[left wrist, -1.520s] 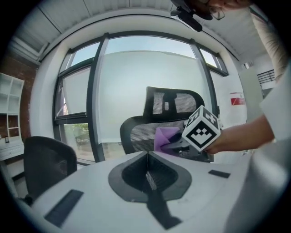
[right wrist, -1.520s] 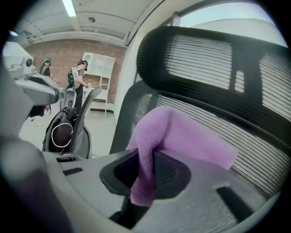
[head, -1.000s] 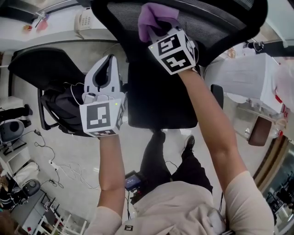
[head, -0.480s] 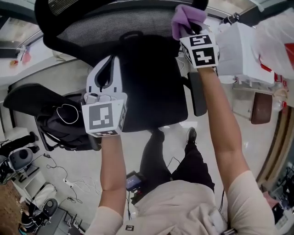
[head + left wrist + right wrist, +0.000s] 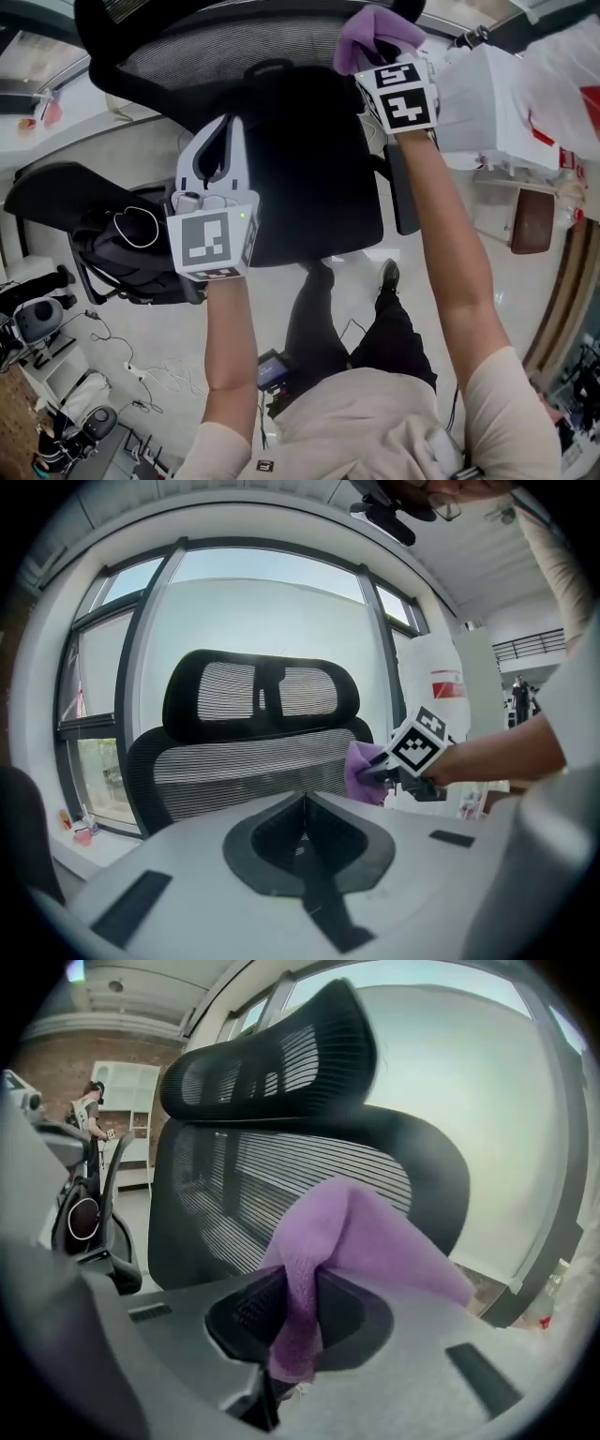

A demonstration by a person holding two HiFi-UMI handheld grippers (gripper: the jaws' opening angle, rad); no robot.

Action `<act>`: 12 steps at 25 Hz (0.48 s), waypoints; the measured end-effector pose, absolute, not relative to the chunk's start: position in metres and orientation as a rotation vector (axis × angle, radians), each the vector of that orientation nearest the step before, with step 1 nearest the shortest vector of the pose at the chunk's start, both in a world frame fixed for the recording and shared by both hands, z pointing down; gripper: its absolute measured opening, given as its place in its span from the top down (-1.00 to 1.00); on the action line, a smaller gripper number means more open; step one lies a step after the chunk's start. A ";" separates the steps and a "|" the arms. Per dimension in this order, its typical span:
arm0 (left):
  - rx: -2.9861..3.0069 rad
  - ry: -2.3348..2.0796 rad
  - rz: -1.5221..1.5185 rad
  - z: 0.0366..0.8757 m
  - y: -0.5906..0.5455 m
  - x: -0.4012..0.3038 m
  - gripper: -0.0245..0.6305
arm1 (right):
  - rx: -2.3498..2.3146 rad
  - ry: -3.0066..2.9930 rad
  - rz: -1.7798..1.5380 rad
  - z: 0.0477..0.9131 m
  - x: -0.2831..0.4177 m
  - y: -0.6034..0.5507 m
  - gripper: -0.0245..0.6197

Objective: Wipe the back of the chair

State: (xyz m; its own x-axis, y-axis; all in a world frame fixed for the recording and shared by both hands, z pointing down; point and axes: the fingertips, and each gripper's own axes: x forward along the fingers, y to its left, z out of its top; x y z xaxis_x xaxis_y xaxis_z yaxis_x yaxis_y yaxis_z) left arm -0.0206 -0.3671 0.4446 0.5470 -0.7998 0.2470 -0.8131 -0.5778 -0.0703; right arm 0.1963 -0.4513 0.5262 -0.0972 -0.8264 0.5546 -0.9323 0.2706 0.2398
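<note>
A black office chair has a mesh back [image 5: 234, 52], a seat [image 5: 309, 169] and a headrest [image 5: 262, 691]. A purple cloth [image 5: 373, 28] presses against the right end of the mesh back [image 5: 234, 771]. My right gripper [image 5: 375, 56] is shut on it. In the right gripper view the cloth [image 5: 375, 1232] is pinched between the jaws of the right gripper [image 5: 298, 1288], with the mesh back [image 5: 272, 1180] just behind. My left gripper [image 5: 220, 131] hovers over the seat's left side, shut and holding nothing. Seen from the left gripper [image 5: 305, 803], the cloth [image 5: 361, 771] touches the mesh.
A second black chair with a dark bag [image 5: 122, 239] stands at the left. A white cabinet [image 5: 487, 103] and a brown stool [image 5: 532, 220] are at the right. Cables [image 5: 112, 352] lie on the floor. A large window [image 5: 253, 611] is behind the chair.
The right gripper has carried the cloth rightward along the mesh back, from near its middle to its right end. The left gripper has held its place.
</note>
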 end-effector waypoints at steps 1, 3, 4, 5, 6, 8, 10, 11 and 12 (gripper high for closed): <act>2.703 -1.434 0.395 0.447 -0.368 -0.030 0.90 | 1.570 -1.955 0.221 0.528 0.186 -0.455 0.76; 2.671 -1.475 0.392 0.452 -0.369 -0.052 0.90 | 1.534 -1.987 0.198 0.529 0.158 -0.464 0.76; 2.658 -1.494 0.384 0.454 -0.369 -0.065 0.90 | 1.512 -2.007 0.184 0.529 0.140 -0.468 0.76; 2.644 -1.513 0.377 0.455 -0.370 -0.079 0.90 | 1.490 -2.029 0.172 0.528 0.121 -0.473 0.76; 2.628 -1.536 0.374 0.456 -0.371 -0.094 0.90 | 1.463 -2.053 0.160 0.528 0.099 -0.476 0.76; 2.589 -1.584 0.371 0.457 -0.373 -0.125 0.90 | 1.395 -2.102 0.136 0.528 0.051 -0.483 0.76; 2.553 -1.630 0.369 0.457 -0.374 -0.155 0.90 | 1.318 -2.152 0.109 0.528 0.001 -0.489 0.76; 2.536 -1.652 0.369 0.456 -0.374 -0.169 0.90 | 1.277 -2.176 0.095 0.528 -0.024 -0.492 0.76; 2.518 -1.672 0.370 0.456 -0.374 -0.182 0.90 | 1.233 -2.200 0.081 0.529 -0.048 -0.493 0.76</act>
State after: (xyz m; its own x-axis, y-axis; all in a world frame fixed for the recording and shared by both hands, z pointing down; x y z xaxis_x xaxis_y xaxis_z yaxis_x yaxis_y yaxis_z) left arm -0.1823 -0.3742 0.4564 0.3692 -0.8942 0.2531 -0.9176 -0.3939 -0.0534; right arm -0.0483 -0.4925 0.5287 -0.3814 -0.7549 0.5336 -0.7920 0.5645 0.2327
